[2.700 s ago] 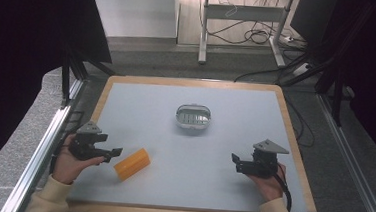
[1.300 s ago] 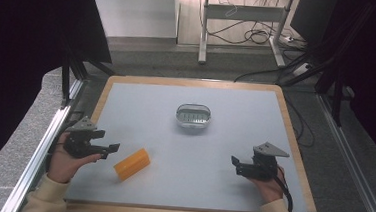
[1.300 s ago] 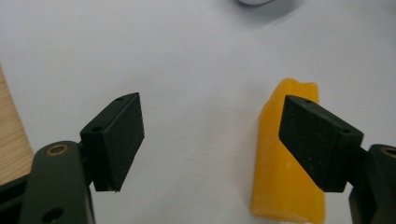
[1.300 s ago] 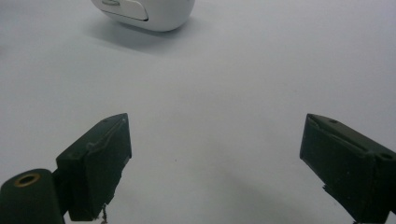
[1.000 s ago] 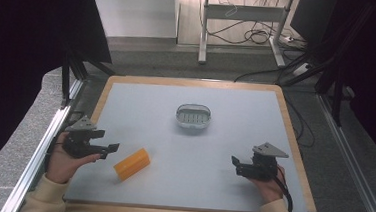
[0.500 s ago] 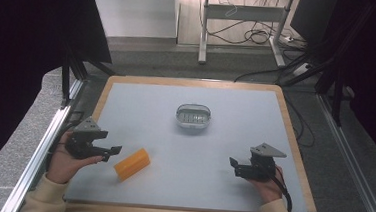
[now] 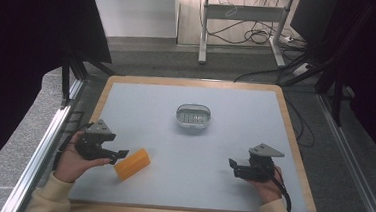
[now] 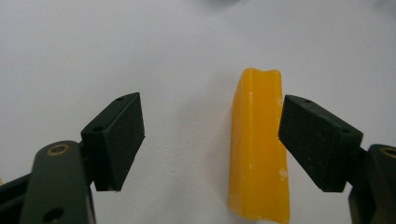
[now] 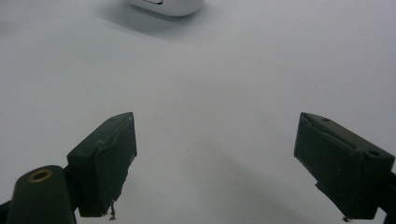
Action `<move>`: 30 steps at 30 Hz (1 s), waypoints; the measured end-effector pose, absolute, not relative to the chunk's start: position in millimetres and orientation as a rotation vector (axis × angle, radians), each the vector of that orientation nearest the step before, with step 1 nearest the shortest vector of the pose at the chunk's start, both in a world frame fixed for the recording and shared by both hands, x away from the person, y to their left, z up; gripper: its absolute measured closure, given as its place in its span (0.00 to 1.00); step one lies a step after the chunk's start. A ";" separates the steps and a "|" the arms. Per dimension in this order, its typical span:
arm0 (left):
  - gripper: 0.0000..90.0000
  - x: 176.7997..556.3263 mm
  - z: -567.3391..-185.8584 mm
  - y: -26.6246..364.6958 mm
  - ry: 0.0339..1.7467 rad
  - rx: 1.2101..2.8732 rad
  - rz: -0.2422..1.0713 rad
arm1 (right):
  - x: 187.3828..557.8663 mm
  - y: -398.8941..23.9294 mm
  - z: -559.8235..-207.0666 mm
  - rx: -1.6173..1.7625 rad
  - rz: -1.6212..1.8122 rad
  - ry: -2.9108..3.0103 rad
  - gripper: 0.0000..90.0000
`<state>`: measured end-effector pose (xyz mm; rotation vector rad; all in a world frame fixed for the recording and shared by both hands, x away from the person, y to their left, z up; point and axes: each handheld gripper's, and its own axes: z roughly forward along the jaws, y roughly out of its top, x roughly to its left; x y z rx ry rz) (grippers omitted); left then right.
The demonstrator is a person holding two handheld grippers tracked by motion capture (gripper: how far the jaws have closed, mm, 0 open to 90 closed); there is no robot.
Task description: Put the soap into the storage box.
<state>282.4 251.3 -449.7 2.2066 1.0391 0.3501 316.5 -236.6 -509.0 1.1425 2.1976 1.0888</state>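
An orange bar of soap (image 7: 132, 164) lies on the pale table at the front left. My left gripper (image 7: 118, 155) is open right beside it; in the left gripper view the bar (image 8: 258, 149) lies lengthwise between the jaws, close against the right jaw, with a wide gap to the left one. A white oval soap dish (image 7: 194, 116) stands mid-table. My right gripper (image 7: 232, 168) is open at the front right above bare table, and the dish's edge (image 9: 167, 7) shows at the top of the right gripper view.
The table (image 7: 236, 104) has a wooden rim. A metal rail (image 7: 48, 146) runs along its left side. Cables and desk legs (image 7: 241, 29) lie on the floor beyond the far edge.
The left gripper has crept right toward the orange bar, so its jaws now flank it. The right gripper shifted slightly left. The bar and the dish have stayed put.
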 end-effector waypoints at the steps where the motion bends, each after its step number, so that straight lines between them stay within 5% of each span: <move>1: 0.25 283.1 -450.2 250.4 1.037 2.213 0.346 | 316.6 -236.4 -509.2 1.143 1.087 2.200 0.15; 30: 0.25 290.0 -474.0 217.0 1.035 2.341 0.264 | 317.9 -237.2 -510.5 1.142 1.069 2.206 0.15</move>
